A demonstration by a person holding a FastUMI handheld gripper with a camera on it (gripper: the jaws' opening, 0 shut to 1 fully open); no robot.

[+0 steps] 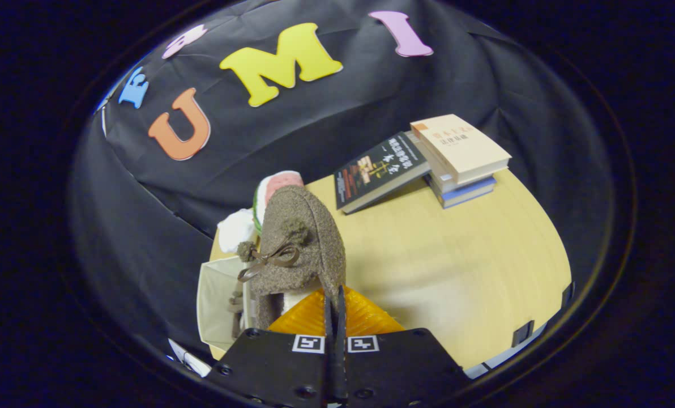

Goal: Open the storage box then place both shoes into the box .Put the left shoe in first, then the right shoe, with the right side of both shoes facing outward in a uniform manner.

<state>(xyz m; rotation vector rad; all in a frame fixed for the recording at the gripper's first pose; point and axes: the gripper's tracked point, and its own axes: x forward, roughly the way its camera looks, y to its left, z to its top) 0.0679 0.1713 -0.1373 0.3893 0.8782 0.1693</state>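
Storage box (219, 303) is open: pale fabric-looking walls, sits at the table's (456, 272) near-left corner, just left of the gripper (335, 306). Something dark hangs inside against its right wall, can't tell what. Gripper's two orange ribbed fingers (366, 320) are closed almost flush, with only a thin dark seam between them, pinching the edge of the shoe (300, 243) opening; both fingers look pressed on it. Shoe is held up off the table, just ahead of the fingers and above the box's right wall, toe pointing away from the gripper. It's brown, fuzzy felt-like upper, dark brown bow with two pompoms on top, pale lining visible at the opening. Can't tell left or right shoe. Beyond the shoe's toe: a pink, white and green object (278, 187), partly hidden, plus something white (236, 226) beside it. Far side of the table from the box: a dark book (380, 170) leaning on a stack of books (459, 158).
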